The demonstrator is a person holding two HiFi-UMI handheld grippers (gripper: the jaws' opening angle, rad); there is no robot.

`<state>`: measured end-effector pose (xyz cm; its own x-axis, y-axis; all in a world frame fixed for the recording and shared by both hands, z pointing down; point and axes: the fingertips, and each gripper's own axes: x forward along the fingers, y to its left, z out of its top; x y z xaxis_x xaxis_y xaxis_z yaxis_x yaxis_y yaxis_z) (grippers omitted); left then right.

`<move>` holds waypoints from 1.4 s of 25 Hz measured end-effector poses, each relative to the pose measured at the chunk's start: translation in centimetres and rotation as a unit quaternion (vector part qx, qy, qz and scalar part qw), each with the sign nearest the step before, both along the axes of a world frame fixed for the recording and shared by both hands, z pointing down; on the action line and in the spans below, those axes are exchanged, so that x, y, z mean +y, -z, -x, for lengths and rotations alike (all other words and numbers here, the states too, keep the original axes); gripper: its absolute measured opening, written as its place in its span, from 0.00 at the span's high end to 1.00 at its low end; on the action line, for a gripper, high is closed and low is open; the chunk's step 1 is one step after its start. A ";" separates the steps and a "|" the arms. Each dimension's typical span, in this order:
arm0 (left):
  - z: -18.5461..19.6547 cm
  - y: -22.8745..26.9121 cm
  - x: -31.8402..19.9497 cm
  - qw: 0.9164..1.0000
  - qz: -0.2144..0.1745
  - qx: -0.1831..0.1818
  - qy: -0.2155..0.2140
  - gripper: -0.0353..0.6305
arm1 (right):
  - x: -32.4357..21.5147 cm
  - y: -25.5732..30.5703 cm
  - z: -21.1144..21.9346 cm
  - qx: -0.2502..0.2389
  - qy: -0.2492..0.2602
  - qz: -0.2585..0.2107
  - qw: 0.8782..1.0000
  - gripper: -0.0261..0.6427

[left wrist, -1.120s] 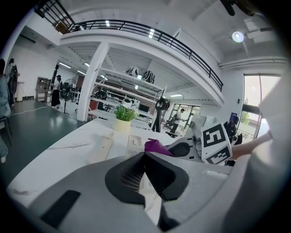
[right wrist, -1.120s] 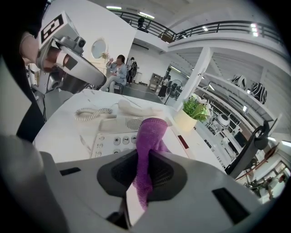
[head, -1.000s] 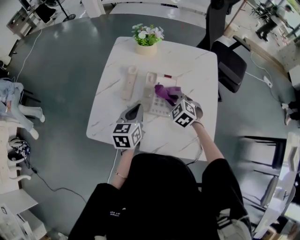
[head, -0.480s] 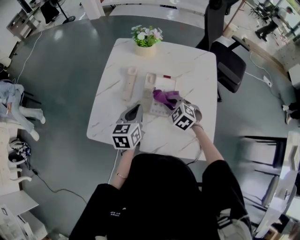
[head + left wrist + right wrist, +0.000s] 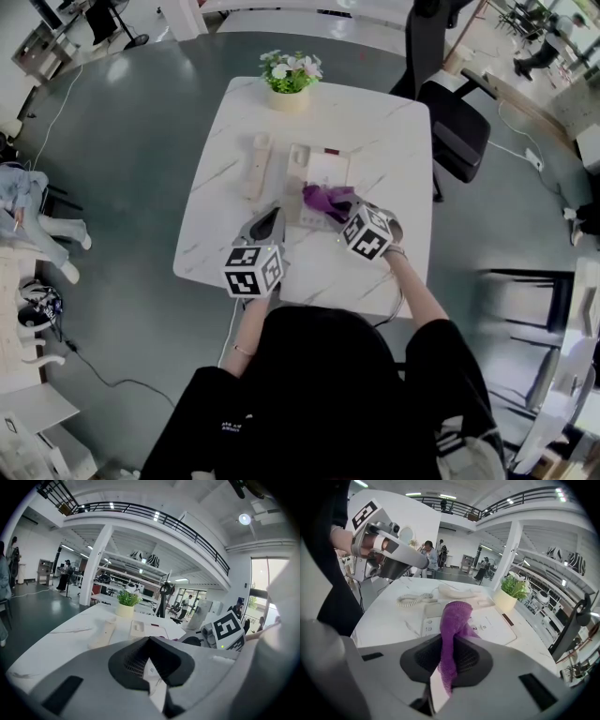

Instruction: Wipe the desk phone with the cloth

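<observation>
The beige desk phone base (image 5: 317, 178) lies in the middle of the white marble table (image 5: 394, 141). Its handset (image 5: 258, 167) lies off the cradle to its left. My right gripper (image 5: 342, 208) is shut on the purple cloth (image 5: 323, 199), which rests on the near part of the phone. In the right gripper view the cloth (image 5: 452, 620) hangs out between the jaws of the right gripper (image 5: 449, 644) over the phone base (image 5: 487, 623). My left gripper (image 5: 273, 217) hovers just left of the phone's near corner, shut on nothing (image 5: 152, 641).
A potted plant (image 5: 291, 77) stands at the table's far edge. The coiled cord (image 5: 412, 600) runs beside the handset (image 5: 457, 591). A black office chair (image 5: 459, 131) stands at the table's right, on a grey floor.
My right gripper has drawn the cloth a little toward me and to the left across the phone. The left gripper has stayed where it was.
</observation>
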<state>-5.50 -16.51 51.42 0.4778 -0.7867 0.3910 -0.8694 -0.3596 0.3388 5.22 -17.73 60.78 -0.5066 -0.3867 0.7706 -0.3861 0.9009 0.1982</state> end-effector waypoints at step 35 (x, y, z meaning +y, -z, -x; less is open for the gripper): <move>0.1 0.5 0.0 1.000 -0.007 -0.002 0.000 0.95 | 4.5 -0.4 1.0 -0.024 0.032 0.097 0.994 0.91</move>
<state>-5.62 -16.52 50.90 0.4765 -0.7918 0.3822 -0.8705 -0.3639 0.3314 4.26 -13.25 61.18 -0.5636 -0.1979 0.8020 -0.3313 0.9435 0.0001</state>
